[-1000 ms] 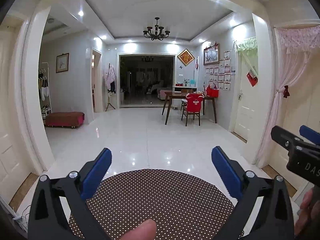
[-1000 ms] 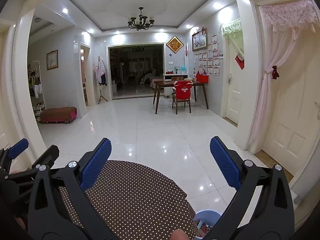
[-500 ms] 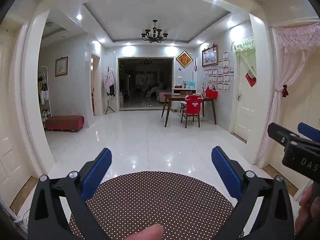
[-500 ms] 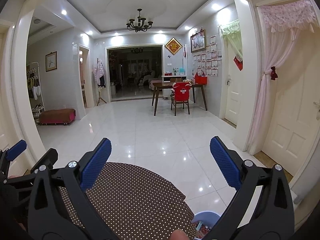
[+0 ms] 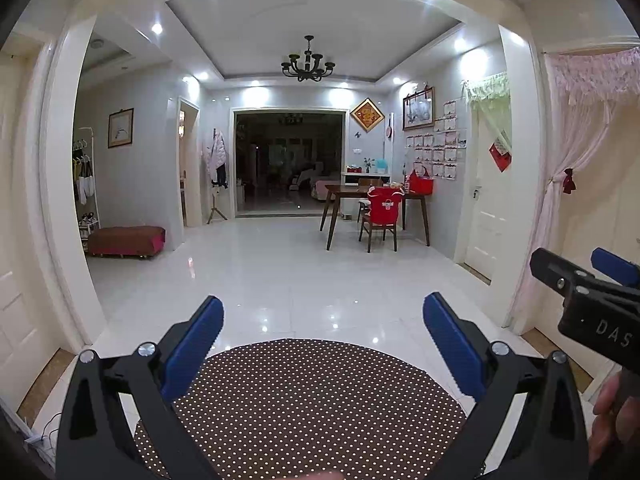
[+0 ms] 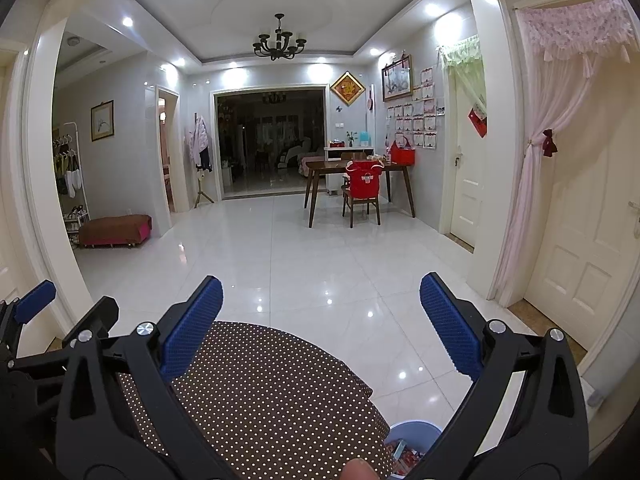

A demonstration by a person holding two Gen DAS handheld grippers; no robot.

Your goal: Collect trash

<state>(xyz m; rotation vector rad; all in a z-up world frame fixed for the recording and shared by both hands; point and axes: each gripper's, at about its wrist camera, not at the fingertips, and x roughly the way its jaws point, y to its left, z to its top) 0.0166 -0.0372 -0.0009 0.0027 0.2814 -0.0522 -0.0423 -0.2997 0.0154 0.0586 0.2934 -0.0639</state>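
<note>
Open left tongs (image 5: 322, 336), ribbed blue pads, round polka-dot tabletop (image 5: 304, 404)

Home interior, open hall and dining area.

Glossy white floor tiles (image 5: 280, 280), black chandelier (image 5: 307, 65), wooden dining table (image 5: 360, 192) with a red-covered chair (image 5: 382, 216), framed pictures (image 6: 397, 78) on the wall, pink curtain (image 6: 560, 92) over a panelled door (image 6: 592, 240), coat rack (image 5: 84, 176).

I am facing a wooden dining table (image 5: 374, 192) with a red-covered chair (image 5: 382, 216); a chandelier (image 5: 307, 65) is hanging overhead.
</note>
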